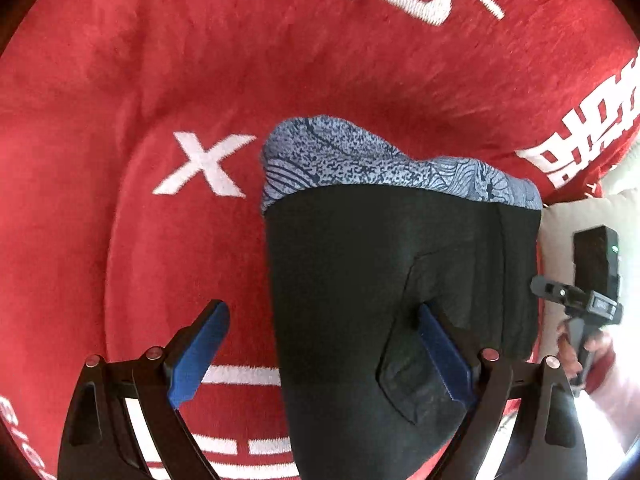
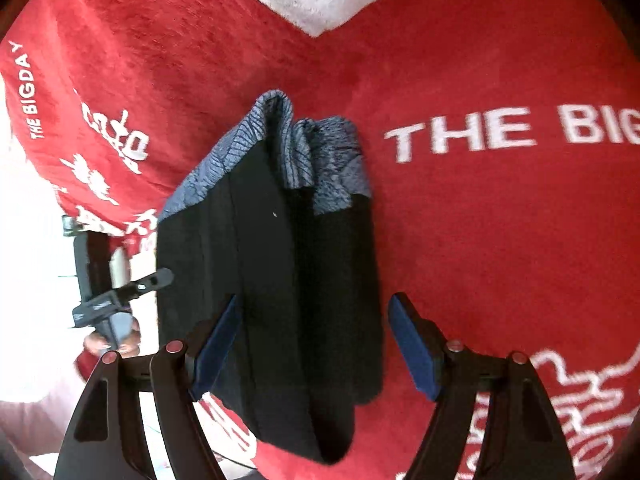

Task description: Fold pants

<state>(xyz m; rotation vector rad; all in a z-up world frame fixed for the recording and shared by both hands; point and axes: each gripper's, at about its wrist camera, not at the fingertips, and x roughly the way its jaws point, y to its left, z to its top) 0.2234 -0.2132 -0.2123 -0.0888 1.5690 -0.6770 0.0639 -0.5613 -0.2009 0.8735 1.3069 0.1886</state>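
The pants [image 1: 400, 280] lie folded into a compact black stack on the red blanket [image 1: 120, 120], the blue patterned waistband [image 1: 340, 156] at the stack's far end. Both grippers angle down at the pants: left gripper [image 1: 320, 354] and right gripper [image 2: 314, 344] have jaws spread wide, clamping nothing.

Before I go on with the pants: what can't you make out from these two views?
- Pants: lower end hidden, left view, by the frame edge and left gripper.
- Fold layers: right view, black cloth too dark to count.
- Blanket under pants: covered, both views.
- Right gripper open.
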